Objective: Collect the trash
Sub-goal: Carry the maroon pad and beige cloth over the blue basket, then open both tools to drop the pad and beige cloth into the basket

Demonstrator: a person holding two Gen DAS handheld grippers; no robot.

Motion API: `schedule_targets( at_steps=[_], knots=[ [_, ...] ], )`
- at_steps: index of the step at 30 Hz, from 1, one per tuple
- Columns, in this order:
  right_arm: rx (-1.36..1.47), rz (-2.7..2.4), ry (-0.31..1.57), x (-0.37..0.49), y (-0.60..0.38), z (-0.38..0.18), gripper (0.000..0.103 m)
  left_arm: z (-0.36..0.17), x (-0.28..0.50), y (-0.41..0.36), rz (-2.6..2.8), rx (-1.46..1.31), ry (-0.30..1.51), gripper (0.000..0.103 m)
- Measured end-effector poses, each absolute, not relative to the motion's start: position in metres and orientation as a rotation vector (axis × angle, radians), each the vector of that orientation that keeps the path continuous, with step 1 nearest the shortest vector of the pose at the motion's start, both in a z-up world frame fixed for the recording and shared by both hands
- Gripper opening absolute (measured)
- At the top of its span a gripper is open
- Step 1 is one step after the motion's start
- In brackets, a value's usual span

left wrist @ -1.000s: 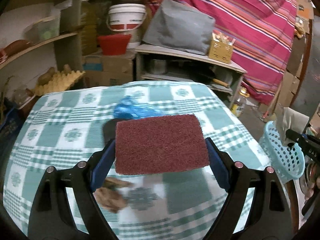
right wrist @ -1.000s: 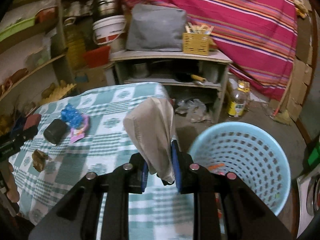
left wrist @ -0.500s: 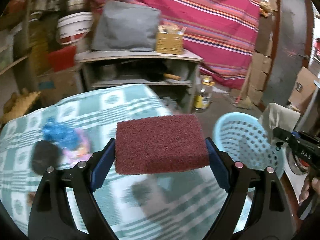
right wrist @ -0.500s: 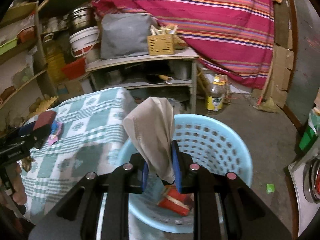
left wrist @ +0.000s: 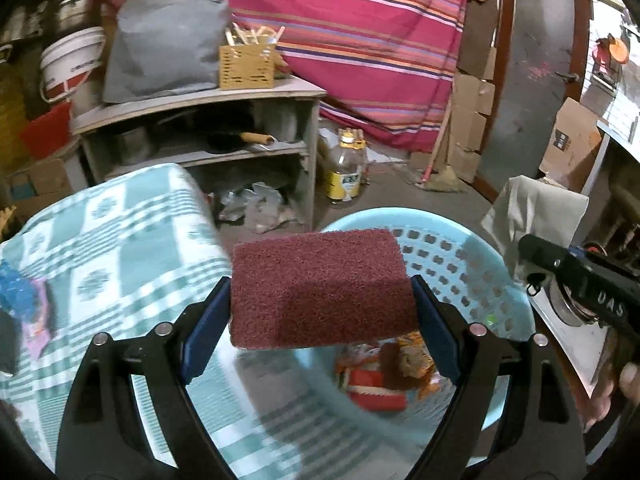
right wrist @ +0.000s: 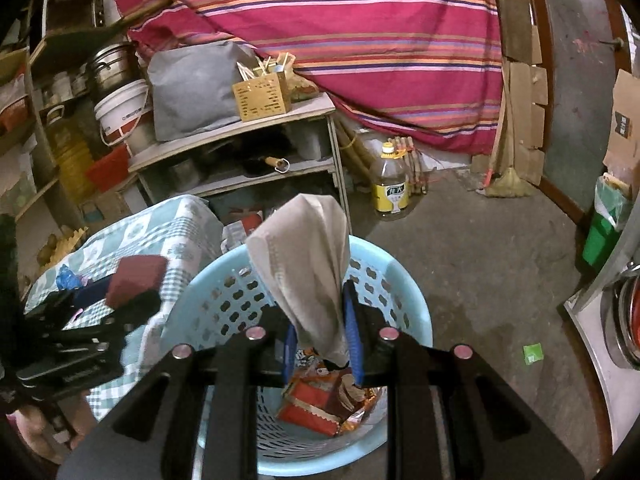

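My left gripper [left wrist: 320,312] is shut on a dark red scouring pad [left wrist: 320,288] and holds it over the near rim of the light blue perforated basket [left wrist: 460,264]. My right gripper [right wrist: 320,340] is shut on a crumpled grey-brown paper napkin [right wrist: 308,264] above the same basket [right wrist: 404,288]. Red and orange snack wrappers [right wrist: 324,396] lie in the basket's bottom. In the left wrist view the napkin [left wrist: 528,212] and right gripper show at far right. In the right wrist view the pad [right wrist: 136,276] shows at left.
The table with the green checked cloth [left wrist: 112,240] stands left of the basket, with a blue wrapper [left wrist: 16,284] on it. A grey shelf unit [right wrist: 240,152], an oil bottle [right wrist: 390,184] and a striped cloth [right wrist: 360,32] are behind. A green scrap [right wrist: 533,353] lies on the floor.
Both grippers have swung right from the table to the basket, carrying the pad and the napkin. The basket now lies directly under them.
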State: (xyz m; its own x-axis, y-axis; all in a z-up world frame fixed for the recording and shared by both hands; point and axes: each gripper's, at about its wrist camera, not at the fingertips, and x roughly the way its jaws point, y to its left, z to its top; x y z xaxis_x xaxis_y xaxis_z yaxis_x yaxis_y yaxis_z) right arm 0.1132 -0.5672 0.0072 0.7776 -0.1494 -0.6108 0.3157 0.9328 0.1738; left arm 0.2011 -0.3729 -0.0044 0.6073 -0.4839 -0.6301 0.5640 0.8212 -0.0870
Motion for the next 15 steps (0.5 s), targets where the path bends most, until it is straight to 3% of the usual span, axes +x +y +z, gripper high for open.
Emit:
schedule_targets(
  at_steps=[7, 9, 15],
  knots=[
    [0.295, -0.264, 0.644, 0.115, -0.574, 0.003, 0.021, -0.007, 0.211, -0.402, -0.642, 0.13, 0.712, 0.086],
    [0.293, -0.264, 0.649, 0.116, -0.573, 0.002, 0.021, -0.004, 0.212, -0.404, -0.645, 0.13, 0.709, 0.093],
    [0.277, -0.265, 0.673, 0.122, -0.567, -0.002, 0.021, 0.002, 0.209, -0.384, -0.599, 0.133, 0.677, 0.095]
  ],
)
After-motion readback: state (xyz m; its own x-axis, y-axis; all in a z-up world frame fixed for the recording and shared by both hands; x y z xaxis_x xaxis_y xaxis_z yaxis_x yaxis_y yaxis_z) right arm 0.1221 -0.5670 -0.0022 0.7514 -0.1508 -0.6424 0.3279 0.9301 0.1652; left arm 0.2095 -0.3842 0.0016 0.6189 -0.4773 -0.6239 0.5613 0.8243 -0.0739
